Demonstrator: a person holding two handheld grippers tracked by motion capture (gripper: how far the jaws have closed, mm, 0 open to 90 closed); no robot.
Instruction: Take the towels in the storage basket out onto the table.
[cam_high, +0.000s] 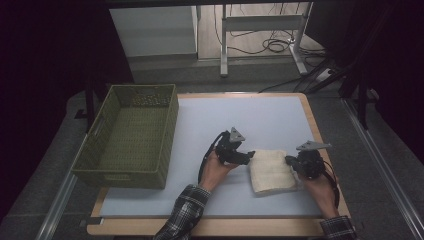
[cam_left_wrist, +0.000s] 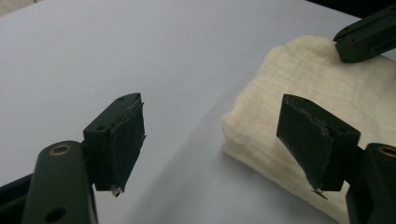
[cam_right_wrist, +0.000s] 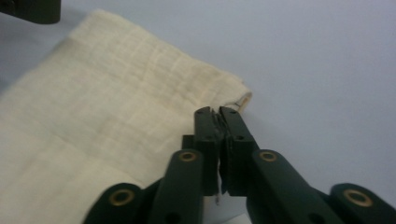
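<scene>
A folded cream cloth (cam_high: 271, 171) lies on the pale desk (cam_high: 235, 120), toward its near right part, between the two grippers. A green woven basket (cam_high: 102, 145) stands at the desk's left edge, well apart from the cloth.

The left gripper (cam_high: 248, 156) sits at the cloth's left edge. In the left gripper view its fingers (cam_left_wrist: 119, 140) are spread wide, with bare desk between them; the right-hand finger is over the near corner of the cloth (cam_left_wrist: 327, 93), and whether it touches the fabric cannot be told. Nothing is pinched between them.

The right gripper (cam_high: 289, 160) is at the cloth's right edge. In the right gripper view its fingers (cam_right_wrist: 233, 140) are pressed together, pads face to face with only a thin seam between. Their tips lie right at the cloth's (cam_right_wrist: 93, 116) folded corner. Whether a fold of fabric is caught between the pads cannot be told; no cloth shows in the seam itself.

The tip of the right gripper also shows at the top right of the left gripper view, resting on or just over the cloth's far side.
</scene>
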